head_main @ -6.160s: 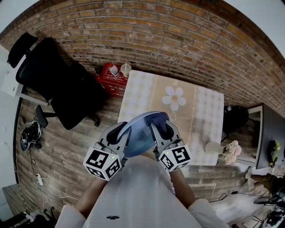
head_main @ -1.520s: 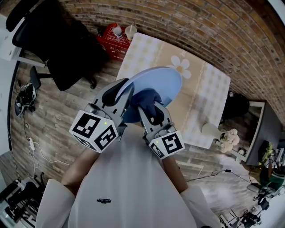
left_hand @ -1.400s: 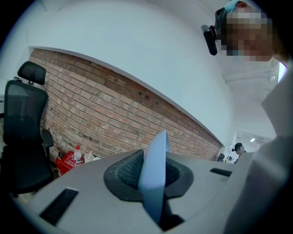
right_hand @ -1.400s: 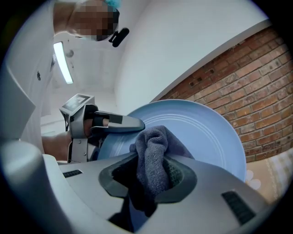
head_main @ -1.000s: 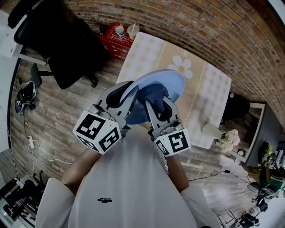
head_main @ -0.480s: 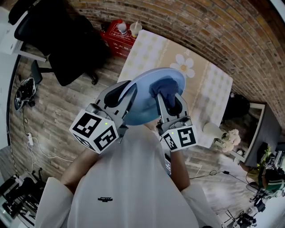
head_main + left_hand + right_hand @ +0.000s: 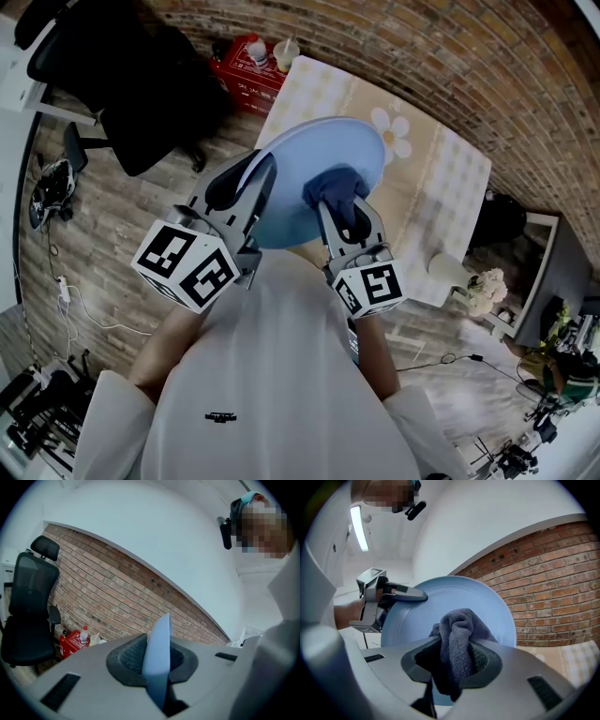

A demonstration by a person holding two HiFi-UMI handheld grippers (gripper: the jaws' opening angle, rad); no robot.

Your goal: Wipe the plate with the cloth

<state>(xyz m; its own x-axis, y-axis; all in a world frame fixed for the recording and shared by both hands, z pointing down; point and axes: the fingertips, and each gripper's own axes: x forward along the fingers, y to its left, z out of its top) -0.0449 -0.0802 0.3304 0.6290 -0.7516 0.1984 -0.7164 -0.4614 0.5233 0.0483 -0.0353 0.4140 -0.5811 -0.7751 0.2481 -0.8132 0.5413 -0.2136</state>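
Plate (image 7: 309, 155), pale blue, hangs in the air above the checked table (image 7: 441, 220), its rim clamped edge-on between the jaws of the left gripper (image 7: 255, 178). The right gripper (image 7: 342, 203) pinches a bunched dark blue cloth (image 7: 328, 184) that lies against the plate's face.

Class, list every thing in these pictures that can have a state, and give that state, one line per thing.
plate: held up in the air, tilted, rim clamped in the left gripper
cloth: bunched, pinched in the right gripper, at the plate's face
left gripper: shut on the plate
right gripper: shut on the cloth
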